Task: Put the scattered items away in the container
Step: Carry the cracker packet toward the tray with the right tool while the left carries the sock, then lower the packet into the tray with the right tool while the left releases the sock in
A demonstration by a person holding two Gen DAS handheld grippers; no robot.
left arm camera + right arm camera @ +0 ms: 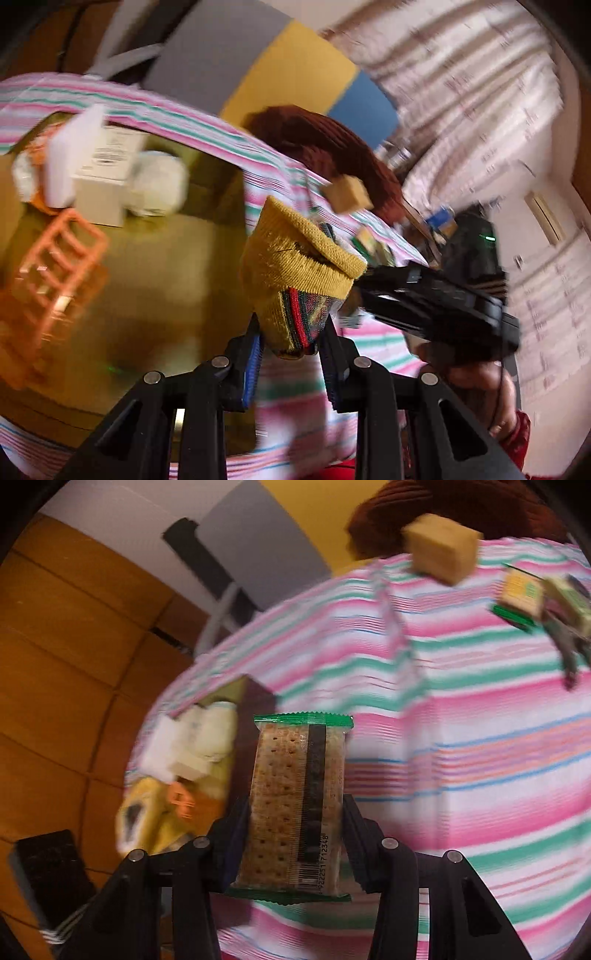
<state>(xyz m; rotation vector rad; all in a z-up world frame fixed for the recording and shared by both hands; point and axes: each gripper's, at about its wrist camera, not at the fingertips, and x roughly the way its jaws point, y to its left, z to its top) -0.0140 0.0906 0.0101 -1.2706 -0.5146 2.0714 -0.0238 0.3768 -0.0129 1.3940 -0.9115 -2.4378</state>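
Observation:
In the left wrist view my left gripper (291, 343) is shut on a mustard-yellow knitted sock (295, 266) with coloured stripes, held up beside the open cardboard box (155, 280). The box holds white cartons (107, 166) and an orange plastic rack (55, 273). In the right wrist view my right gripper (295, 834) is shut on a green-edged cracker packet (295, 805), standing upright between the fingers, just right of the box (255, 705). A hand (476, 376) carries the right gripper (369, 295) at the right of the left wrist view.
A pink, green and white striped cloth (461, 720) covers the surface. On it lie a tan cube (439, 546), small yellow-green packets (521, 594) and a dark red-brown knitted heap (443, 509). A wooden floor (55, 664) lies beyond the cloth's left edge.

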